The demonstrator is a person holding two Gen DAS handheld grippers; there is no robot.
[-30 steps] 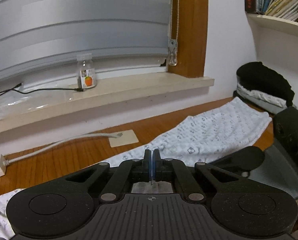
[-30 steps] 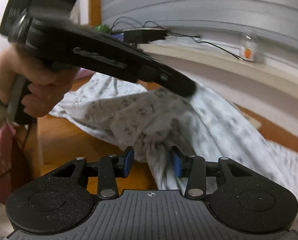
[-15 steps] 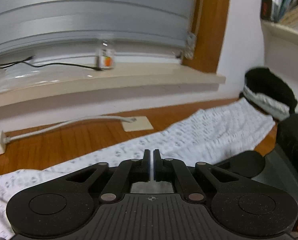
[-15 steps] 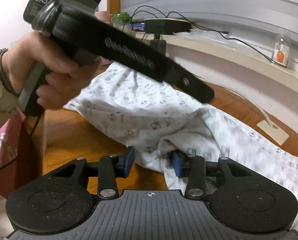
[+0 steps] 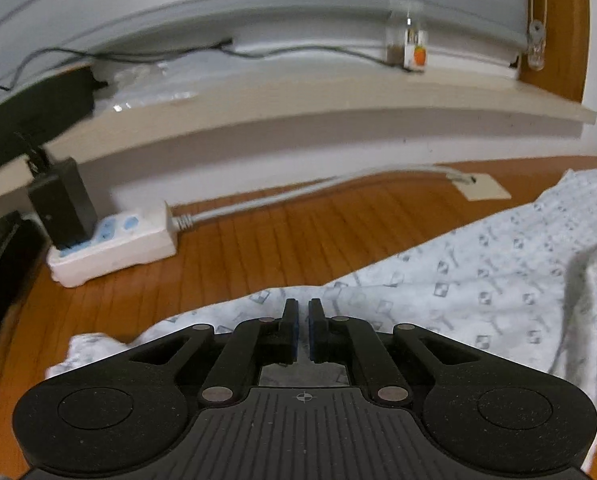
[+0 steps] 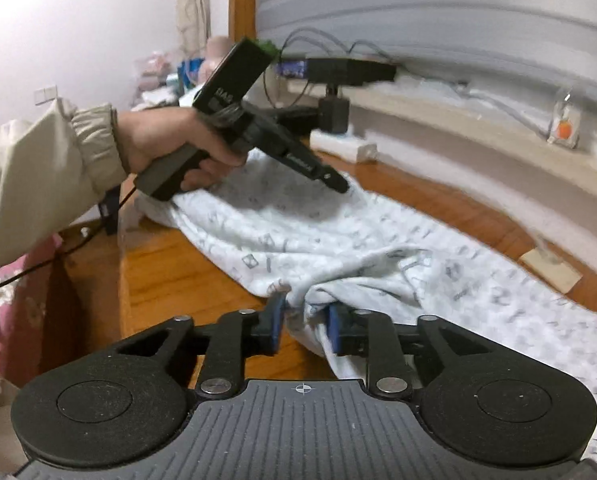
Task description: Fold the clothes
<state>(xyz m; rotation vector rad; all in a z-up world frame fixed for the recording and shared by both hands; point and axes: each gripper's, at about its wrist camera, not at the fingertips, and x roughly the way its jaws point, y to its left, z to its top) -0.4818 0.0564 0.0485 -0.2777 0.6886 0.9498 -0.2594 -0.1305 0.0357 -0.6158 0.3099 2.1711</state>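
A white garment point(image 5: 478, 288) with a small grey print lies spread along the wooden table point(image 5: 298, 232). In the right wrist view the same garment point(image 6: 378, 232) runs from the far left end to the near right. My left gripper point(image 5: 303, 304) hovers just above the garment's edge, shut, with nothing between its pads. A hand in a beige sleeve holds that left gripper point(image 6: 340, 186) over the garment's far end. My right gripper point(image 6: 304, 312) straddles a raised fold of the garment near the front edge. Its jaws are closing, and a sliver of table shows beside the left pad.
A white power strip point(image 5: 114, 236) with a black adapter point(image 5: 62, 204) sits at the table's back left, its cable running right to a paper card point(image 5: 482, 188). A small bottle point(image 5: 412, 46) stands on the windowsill point(image 5: 298, 100). The table's left edge point(image 6: 122, 264) drops off.
The left gripper swung left along the table and sank toward the garment's end by the power strip. The right jaws narrowed around the fold, and the right hand barely moved.
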